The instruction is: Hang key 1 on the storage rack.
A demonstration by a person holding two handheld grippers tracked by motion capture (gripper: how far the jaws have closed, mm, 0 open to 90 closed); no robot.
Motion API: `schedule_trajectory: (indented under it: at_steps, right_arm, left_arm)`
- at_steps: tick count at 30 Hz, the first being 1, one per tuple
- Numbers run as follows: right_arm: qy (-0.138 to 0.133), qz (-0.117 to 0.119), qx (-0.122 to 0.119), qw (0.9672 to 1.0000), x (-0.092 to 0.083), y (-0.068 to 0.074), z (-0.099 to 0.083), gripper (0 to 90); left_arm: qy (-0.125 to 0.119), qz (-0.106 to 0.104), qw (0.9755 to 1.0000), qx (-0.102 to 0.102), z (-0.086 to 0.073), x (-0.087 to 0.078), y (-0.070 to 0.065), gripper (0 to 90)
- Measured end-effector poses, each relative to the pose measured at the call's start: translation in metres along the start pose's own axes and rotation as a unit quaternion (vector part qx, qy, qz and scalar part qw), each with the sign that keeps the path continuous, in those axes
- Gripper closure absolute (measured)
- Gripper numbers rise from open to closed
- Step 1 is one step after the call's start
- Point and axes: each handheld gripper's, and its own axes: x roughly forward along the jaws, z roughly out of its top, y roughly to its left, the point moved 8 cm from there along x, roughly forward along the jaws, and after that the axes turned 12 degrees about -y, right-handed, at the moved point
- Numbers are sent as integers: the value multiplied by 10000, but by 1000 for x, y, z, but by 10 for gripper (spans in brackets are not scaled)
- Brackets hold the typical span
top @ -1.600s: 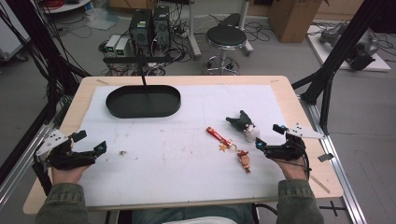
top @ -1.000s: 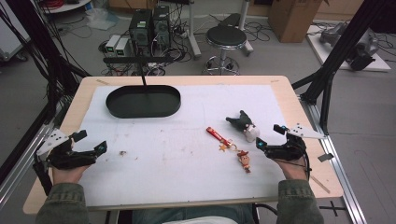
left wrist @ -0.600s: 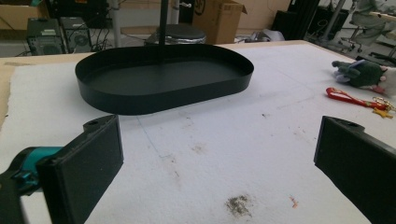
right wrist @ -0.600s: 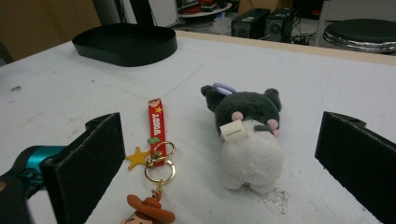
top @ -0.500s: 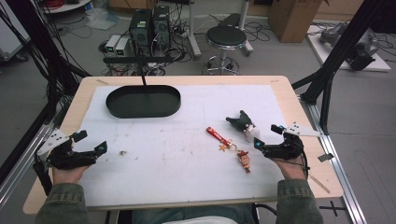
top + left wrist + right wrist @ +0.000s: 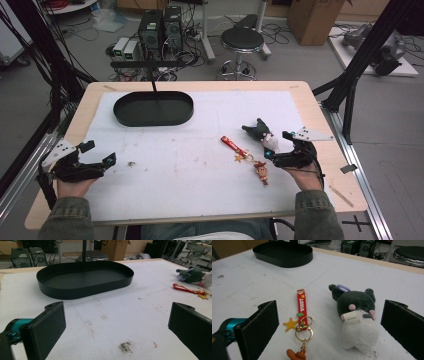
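Observation:
A dark grey and white plush toy (image 6: 263,135) (image 6: 357,318) lies at the right of the white mat, just ahead of my right gripper (image 6: 276,146) (image 6: 329,327), which stands open with nothing between its jaws. Left of the plush lies a keychain with a red strap (image 6: 235,146) (image 6: 301,307), a yellow star and a small cowboy figure (image 6: 261,171). My left gripper (image 6: 97,155) (image 6: 116,325) rests open near the mat's left front. A black oval tray (image 6: 152,108) (image 6: 85,278) (image 6: 283,253) sits at the back left. The plush (image 6: 195,276) appears far right in the left gripper view.
A thin black post (image 6: 152,82) rises from the tray. A small dark stain (image 6: 132,163) (image 6: 125,347) marks the mat by the left gripper. Beyond the table stand a stool (image 6: 241,42), computer cases (image 6: 160,27) and black frame struts (image 6: 367,55).
The right gripper has edged slightly forward toward the plush. The left gripper has barely moved.

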Motion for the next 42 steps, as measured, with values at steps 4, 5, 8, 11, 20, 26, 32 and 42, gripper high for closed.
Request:
schedule_trajectory:
  at_steps: [4, 5, 8, 11, 20, 26, 32, 42]
  right_arm:
    - [68, 23, 26, 10000, 3, 2, 0, 5]
    - [79, 49, 14, 10000, 4, 3, 0, 5]
    - [170, 80, -42, 9998, 8, 6, 1, 5]
    - [257, 153, -125, 9995, 13, 9, 2, 5]
    - [539, 299, -195, 9979, 29, 18, 4, 5]
    - [676, 420, -351, 9962, 40, 27, 10, 5]
    - [934, 556, -410, 9932, 54, 38, 11, 5]
    - [1241, 743, -611, 9876, 73, 50, 10, 5]
  left_arm:
    - [-8, 17, 10000, 0, 0, -1, 0, 18]
    - [-8, 17, 10000, 0, 0, -1, 0, 18]
    - [11, 11, 10000, 11, 0, -1, 0, 18]
    - [12, 11, 10000, 16, 0, 0, 0, 18]
    - [30, 9, 10000, 12, -1, 0, 0, 18]
    - [24, -4, 10000, 11, -1, 0, 0, 18]
    - [47, -19, 10000, 7, -1, 0, 0, 18]
    - [31, -8, 10000, 12, -1, 0, 0, 18]
